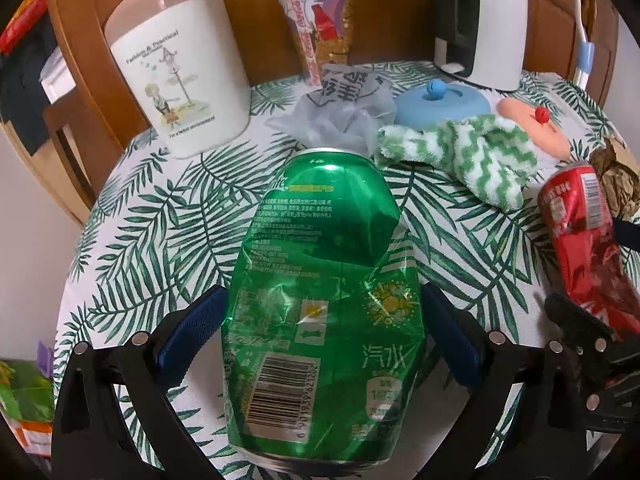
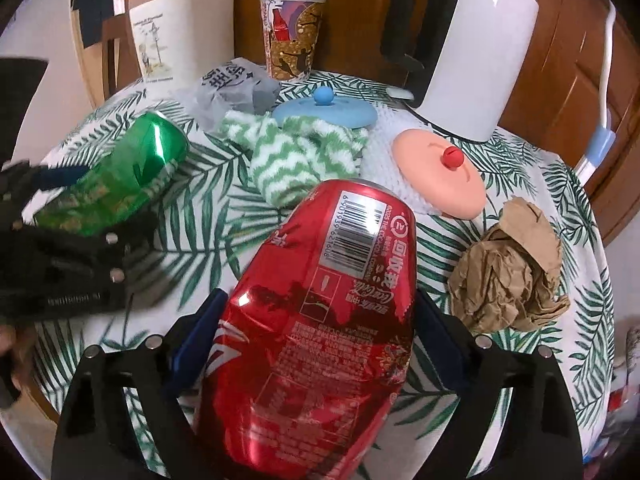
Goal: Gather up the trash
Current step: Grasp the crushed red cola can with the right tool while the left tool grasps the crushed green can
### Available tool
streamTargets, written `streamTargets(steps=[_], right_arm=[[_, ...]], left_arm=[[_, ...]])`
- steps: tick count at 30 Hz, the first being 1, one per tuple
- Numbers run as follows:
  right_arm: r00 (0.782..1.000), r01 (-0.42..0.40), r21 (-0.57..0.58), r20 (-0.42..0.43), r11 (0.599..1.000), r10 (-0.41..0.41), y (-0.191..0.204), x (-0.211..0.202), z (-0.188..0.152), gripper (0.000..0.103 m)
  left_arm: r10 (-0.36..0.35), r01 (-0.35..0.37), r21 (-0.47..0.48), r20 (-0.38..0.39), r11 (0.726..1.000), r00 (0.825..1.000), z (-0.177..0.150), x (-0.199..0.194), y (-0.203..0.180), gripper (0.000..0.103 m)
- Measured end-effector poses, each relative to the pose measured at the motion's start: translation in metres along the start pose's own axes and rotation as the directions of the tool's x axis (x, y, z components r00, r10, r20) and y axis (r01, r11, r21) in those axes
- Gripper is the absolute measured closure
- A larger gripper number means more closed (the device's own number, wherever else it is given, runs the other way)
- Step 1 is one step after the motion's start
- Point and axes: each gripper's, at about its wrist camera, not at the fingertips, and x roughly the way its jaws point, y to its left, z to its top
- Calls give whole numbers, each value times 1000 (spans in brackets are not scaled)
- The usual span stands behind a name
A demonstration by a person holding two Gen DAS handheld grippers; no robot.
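1. The left gripper (image 1: 322, 320) pinches a dented green can (image 1: 320, 300); both blue pads (image 1: 188, 332) press its sides, and the can's lower end hides the worktop (image 1: 160, 220) beneath it.
2. The right gripper (image 2: 316, 328) has a crushed red can (image 2: 320, 328) between its blue pads. The pads lie against the can's flanks, though the can's bulk hides the contact lines, so I cannot tell how firmly it is squeezed.
3. In the left wrist view, the red can (image 1: 580, 248) is cut off at the right edge.
4. In the right wrist view, the green can (image 2: 128, 172) is blurred and partly covered by the left gripper's black frame.
5. A crumpled brown paper ball (image 2: 508, 272) lies on the worktop to the right of the red can, apart from it.
6. A grey plastic bag (image 1: 340, 108) sits behind the green can, its lower part hidden by the can's rim.
7. A green-and-white fuzzy sock (image 1: 460, 156) overlaps a blue lid (image 1: 440, 100) and a peach lid (image 2: 440, 172).
8. A paper cup (image 1: 320, 28), a white bin (image 1: 176, 76) and a white kettle (image 2: 480, 52) stand at the back; the kettle's top is cut off.
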Motion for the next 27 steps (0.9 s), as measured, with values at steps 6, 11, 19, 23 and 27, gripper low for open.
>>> streamTargets(steps=[6,11,19,23,27], right_arm=[[1000,8,-28,17,1000,-7,4,-1,-2,14],[1000,-8,-51,25,999,9,6,-3,-3,17],[998,-50,-57,43,997,53,6,-5,-5,18],[994,-83,-42,61,996,85,4,-14,-11,18],[992,-101,-39,75,994,103,1,-26,-21,18]], left_arm=[[5,-5,14,12,1000,1000,2,1,-6,6],[-15,14,27,28,1000,1000,-1,-2,-9,13],[-28,25,40,59,999,998,-5,-11,-15,13],[-35,32,39,70,999,997,-13,-19,-18,13],[-43,40,36,86,999,995,-26,-35,-22,13]])
